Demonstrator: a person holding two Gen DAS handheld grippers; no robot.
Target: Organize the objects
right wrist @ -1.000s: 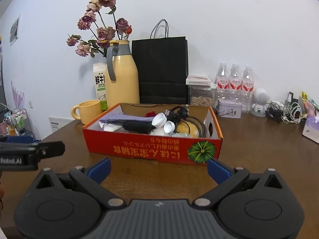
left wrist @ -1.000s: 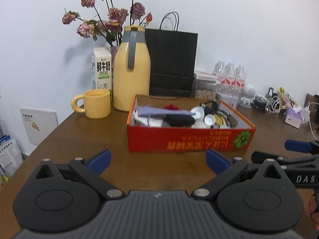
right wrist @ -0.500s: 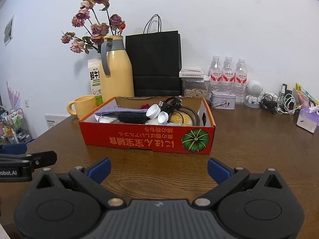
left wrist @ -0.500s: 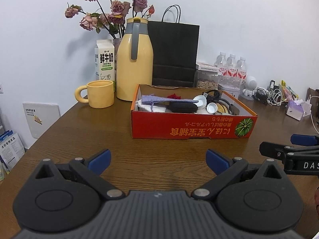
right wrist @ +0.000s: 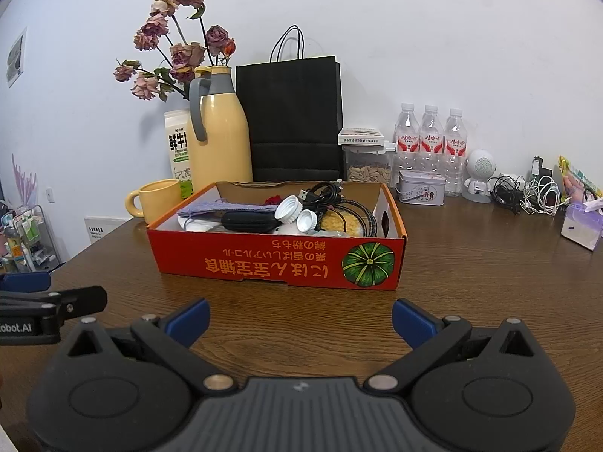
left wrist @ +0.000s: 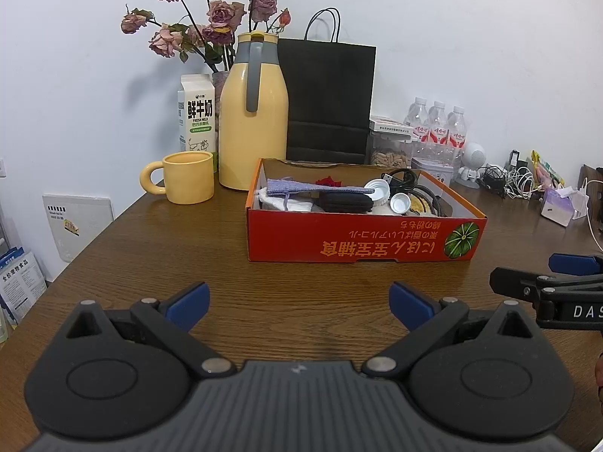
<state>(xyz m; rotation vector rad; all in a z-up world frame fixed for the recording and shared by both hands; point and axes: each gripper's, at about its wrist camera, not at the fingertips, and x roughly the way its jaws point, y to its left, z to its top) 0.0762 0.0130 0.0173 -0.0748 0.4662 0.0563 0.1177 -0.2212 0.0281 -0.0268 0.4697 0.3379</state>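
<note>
Wooden counter (left wrist: 150, 248), red box (right wrist: 279, 263) of odds and ends dead ahead of both wide-open, empty grippers (left wrist: 299, 301) (right wrist: 300, 320); sorted or unsorted, can't tell.

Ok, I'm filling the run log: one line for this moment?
left gripper: open, empty | right gripper: open, empty | both before red box | box holds cables, caps, pouches | table
</note>
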